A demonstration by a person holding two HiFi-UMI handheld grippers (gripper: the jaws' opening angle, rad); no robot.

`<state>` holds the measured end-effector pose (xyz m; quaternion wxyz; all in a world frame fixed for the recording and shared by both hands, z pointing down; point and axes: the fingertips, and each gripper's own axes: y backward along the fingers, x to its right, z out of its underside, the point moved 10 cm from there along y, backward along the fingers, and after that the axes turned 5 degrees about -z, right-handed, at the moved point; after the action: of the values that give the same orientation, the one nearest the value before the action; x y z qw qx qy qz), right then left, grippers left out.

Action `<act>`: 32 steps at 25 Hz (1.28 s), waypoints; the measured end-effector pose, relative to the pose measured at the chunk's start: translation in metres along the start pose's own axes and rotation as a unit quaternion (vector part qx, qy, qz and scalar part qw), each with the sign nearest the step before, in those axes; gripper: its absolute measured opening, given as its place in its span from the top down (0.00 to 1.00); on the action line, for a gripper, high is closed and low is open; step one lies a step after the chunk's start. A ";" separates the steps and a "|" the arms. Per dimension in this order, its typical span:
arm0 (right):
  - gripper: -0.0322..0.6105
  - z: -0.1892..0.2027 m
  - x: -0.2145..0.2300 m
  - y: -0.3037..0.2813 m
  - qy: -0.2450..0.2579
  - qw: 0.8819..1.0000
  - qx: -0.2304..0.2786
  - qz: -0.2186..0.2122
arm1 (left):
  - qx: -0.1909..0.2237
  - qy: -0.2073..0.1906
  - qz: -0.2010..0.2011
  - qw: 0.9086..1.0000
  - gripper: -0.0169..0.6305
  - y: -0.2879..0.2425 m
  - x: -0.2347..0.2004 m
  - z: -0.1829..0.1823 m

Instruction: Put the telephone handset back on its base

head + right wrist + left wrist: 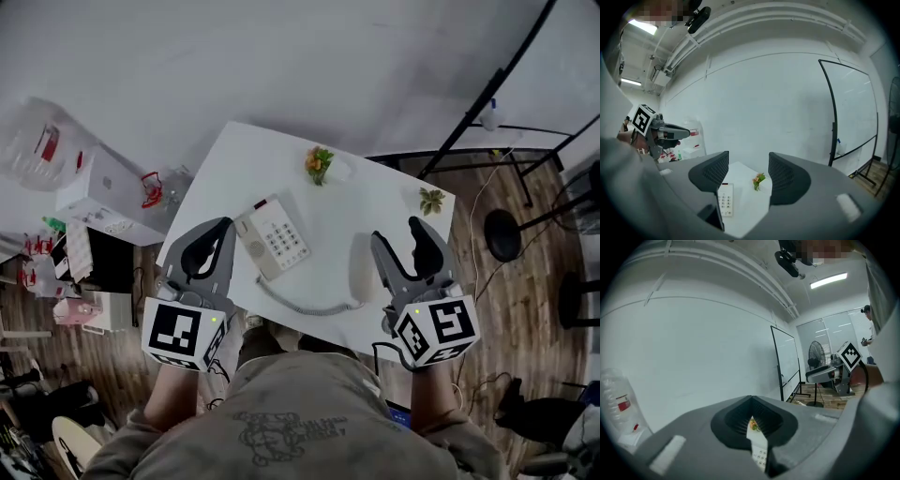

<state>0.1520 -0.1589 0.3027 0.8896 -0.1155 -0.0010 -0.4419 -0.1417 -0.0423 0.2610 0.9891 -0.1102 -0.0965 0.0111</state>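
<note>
The white telephone base (pixel 272 236) with its keypad lies on the white table (pixel 244 155), left of centre. The white handset (pixel 360 272) lies off the base on the table to its right, joined to it by a coiled cord (pixel 309 306). My left gripper (pixel 222 225) hovers just left of the base, jaws closed together with nothing held; in its own view the left gripper (pixel 751 399) shows the keypad (pixel 761 455) through a slit. My right gripper (pixel 397 231) stands open beside the handset, its left finger right over it. The right gripper view shows the right gripper (pixel 747 168) empty, the base (pixel 725 199) beyond.
A small orange-flowered plant (pixel 319 164) stands at the table's far edge and a green sprig (pixel 431 200) at the far right corner. Boxes and clutter (pixel 94 211) crowd the floor at left. A whiteboard stand (pixel 487 103) and a fan base (pixel 502 234) stand at right.
</note>
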 end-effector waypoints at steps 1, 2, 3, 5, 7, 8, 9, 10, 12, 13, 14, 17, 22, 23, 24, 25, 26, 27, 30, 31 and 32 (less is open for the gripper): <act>0.51 0.000 0.001 0.001 0.000 1.000 -0.001 0.007 | 0.000 0.000 0.008 1.000 0.97 -0.004 0.001 -0.001; 0.51 0.001 0.002 0.002 0.000 1.000 -0.002 0.014 | 0.001 -0.001 0.016 1.000 0.97 -0.009 0.001 -0.003; 0.51 0.001 0.002 0.003 -0.001 1.000 -0.003 0.022 | 0.004 -0.002 0.024 1.000 0.97 -0.012 0.001 -0.004; 0.51 0.001 0.001 0.005 -0.002 0.999 -0.004 0.038 | 0.011 -0.007 0.041 0.999 0.97 -0.019 0.000 -0.006; 0.51 0.001 -0.001 0.005 -0.004 0.998 -0.004 0.055 | 0.018 -0.010 0.058 0.998 0.97 -0.027 -0.003 -0.007; 0.51 0.001 -0.003 0.005 -0.006 0.998 -0.005 0.063 | 0.020 -0.011 0.065 0.998 0.97 -0.031 -0.006 -0.006; 0.51 0.001 -0.005 0.004 -0.007 0.997 -0.006 0.071 | 0.022 -0.011 0.072 0.997 0.97 -0.035 -0.009 -0.005; 0.51 0.001 -0.007 0.002 -0.007 0.997 -0.008 0.078 | 0.023 -0.010 0.078 0.997 0.97 -0.039 -0.013 -0.004; 0.51 0.000 -0.014 -0.001 -0.010 0.996 -0.011 0.090 | 0.025 -0.008 0.093 0.995 0.97 -0.045 -0.022 -0.003; 0.51 -0.001 -0.017 -0.002 -0.013 0.995 -0.011 0.096 | 0.026 -0.008 0.101 0.994 0.97 -0.047 -0.026 -0.002; 0.51 -0.002 -0.021 -0.003 -0.017 0.995 -0.011 0.102 | 0.027 -0.009 0.110 0.994 0.97 -0.049 -0.031 -0.001; 0.51 -0.005 -0.033 -0.008 -0.021 0.992 -0.009 0.125 | 0.028 -0.010 0.131 0.991 0.97 -0.056 -0.050 0.001; 0.51 -0.011 -0.054 -0.020 -0.048 0.987 0.010 0.155 | 0.032 -0.016 0.171 0.985 0.97 -0.070 -0.077 0.002; 0.51 -0.012 -0.057 -0.022 -0.052 0.985 0.014 0.161 | 0.033 -0.018 0.179 0.983 0.97 -0.073 -0.081 0.003; 0.51 -0.013 -0.061 -0.023 -0.054 0.984 0.016 0.169 | 0.033 -0.021 0.188 0.981 0.97 -0.076 -0.083 0.003; 0.51 -0.014 -0.063 -0.023 -0.055 0.982 0.018 0.178 | 0.034 -0.023 0.196 0.980 0.97 -0.078 -0.086 0.003; 0.51 -0.014 -0.066 -0.023 -0.056 0.981 0.018 0.186 | 0.037 -0.024 0.204 0.978 0.97 -0.080 -0.088 0.003; 0.51 -0.013 -0.069 -0.024 -0.057 0.979 0.017 0.193 | 0.040 -0.025 0.212 0.976 0.97 -0.082 -0.090 0.003; 0.51 -0.010 -0.078 -0.024 -0.062 0.976 0.009 0.208 | 0.041 -0.024 0.227 0.973 0.97 -0.083 -0.096 0.008; 0.51 -0.009 -0.081 -0.024 -0.064 0.976 0.008 0.209 | 0.038 -0.023 0.229 0.972 0.97 -0.084 -0.098 0.009; 0.51 -0.009 -0.083 -0.024 -0.065 0.975 0.008 0.210 | 0.036 -0.023 0.231 0.972 0.97 -0.085 -0.099 0.011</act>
<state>0.0817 -0.1093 0.2899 0.9616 -0.1343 -0.0381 -0.2363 -0.2405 -0.1270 0.2711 0.9606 -0.0934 -0.0902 0.2457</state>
